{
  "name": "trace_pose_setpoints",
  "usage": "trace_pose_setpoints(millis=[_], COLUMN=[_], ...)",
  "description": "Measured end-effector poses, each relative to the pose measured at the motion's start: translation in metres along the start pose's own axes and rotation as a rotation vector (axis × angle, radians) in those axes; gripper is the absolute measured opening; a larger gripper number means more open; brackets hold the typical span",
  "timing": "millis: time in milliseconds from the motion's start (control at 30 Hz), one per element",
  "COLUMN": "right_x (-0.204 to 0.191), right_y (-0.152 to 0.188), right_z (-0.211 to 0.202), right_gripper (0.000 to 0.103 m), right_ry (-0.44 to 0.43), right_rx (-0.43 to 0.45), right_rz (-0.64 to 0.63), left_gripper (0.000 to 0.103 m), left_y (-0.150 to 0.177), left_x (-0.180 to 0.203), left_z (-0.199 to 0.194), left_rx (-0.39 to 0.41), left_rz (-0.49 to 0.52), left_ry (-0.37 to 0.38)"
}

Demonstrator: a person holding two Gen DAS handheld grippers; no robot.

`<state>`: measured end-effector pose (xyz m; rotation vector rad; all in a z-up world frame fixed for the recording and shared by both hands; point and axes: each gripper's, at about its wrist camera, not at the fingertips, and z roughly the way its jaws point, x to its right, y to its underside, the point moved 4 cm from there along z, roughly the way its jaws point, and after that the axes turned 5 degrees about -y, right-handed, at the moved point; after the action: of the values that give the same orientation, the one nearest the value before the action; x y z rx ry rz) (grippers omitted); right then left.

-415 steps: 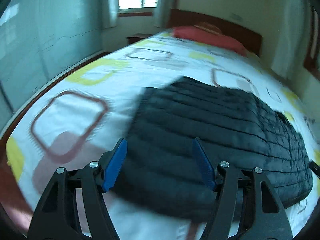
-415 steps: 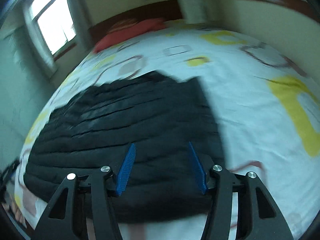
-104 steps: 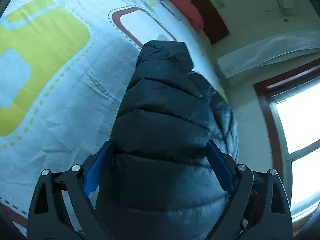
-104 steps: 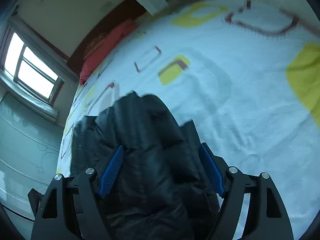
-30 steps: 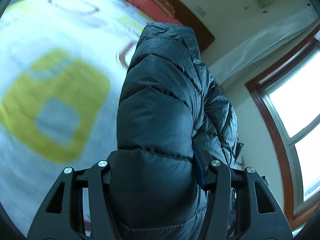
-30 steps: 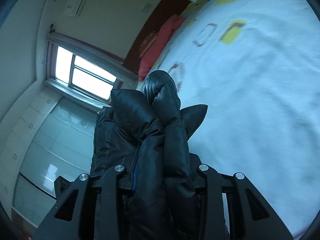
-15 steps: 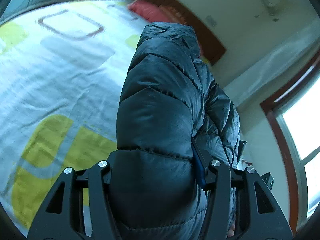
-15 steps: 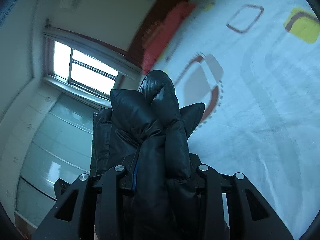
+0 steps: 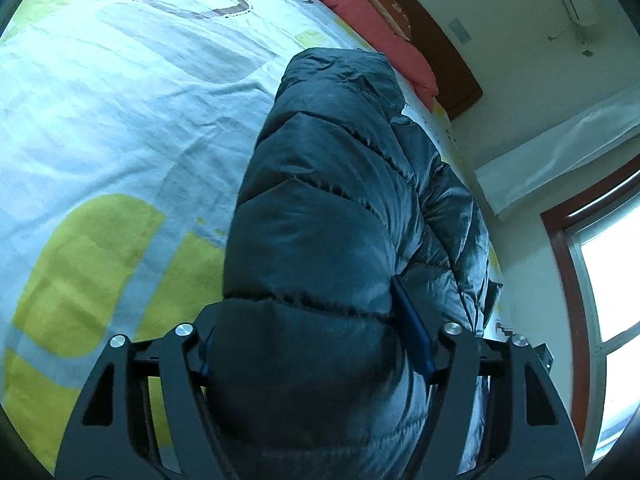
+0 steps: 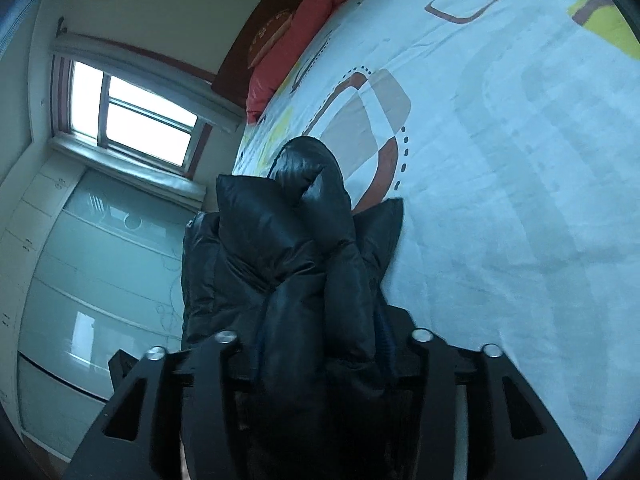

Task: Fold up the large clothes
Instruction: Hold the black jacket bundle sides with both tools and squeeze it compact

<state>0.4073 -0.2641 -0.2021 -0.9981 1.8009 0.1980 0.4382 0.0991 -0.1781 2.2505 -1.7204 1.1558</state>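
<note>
A dark quilted puffer jacket (image 9: 320, 216) fills the middle of the left wrist view, lifted above the bed. My left gripper (image 9: 316, 344) is shut on a thick bunch of it; only one blue pad (image 9: 412, 340) shows. In the right wrist view the same jacket (image 10: 304, 248) is bunched up in folds, and my right gripper (image 10: 320, 344) is shut on it, its pads hidden by the fabric. The jacket hangs between both grippers over the bed sheet (image 9: 100, 100).
The bed has a white sheet (image 10: 520, 160) with yellow and brown rounded squares. Red pillows (image 9: 372, 24) lie against the dark wooden headboard (image 9: 452, 64). A bright window (image 10: 132, 112) and pale wardrobe panels (image 10: 80, 280) are on one side.
Both grippers stay shut on the jacket. Over the last second both have swung across the bed, so different sheet patterns lie under the jacket and the pillows show more clearly.
</note>
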Motion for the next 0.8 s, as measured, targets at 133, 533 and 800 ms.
trace_pose_setpoints(millis=[133,533,800], right_x=[-0.002,0.009,-0.009], right_y=[0.017,0.092,0.103], right_z=[-0.034,-0.075,-0.087], right_gripper=[0.073,0.084,0.038], right_ry=[-0.008,-0.073,-0.080], right_rx=[0.010,0.004,-0.033], right_rz=[-0.032,-0.023,-0.047], left_gripper=[0.084,0.094,0.056], left_y=[0.010,0.086,0.101], left_x=[-0.009,-0.039,-0.025], left_z=[-0.031,-0.057,-0.080], left_rx=[0.027,-0.022,0.029], left_rz=[0.014,-0.028,0.004], left_ry=[0.032,0.142,0.060])
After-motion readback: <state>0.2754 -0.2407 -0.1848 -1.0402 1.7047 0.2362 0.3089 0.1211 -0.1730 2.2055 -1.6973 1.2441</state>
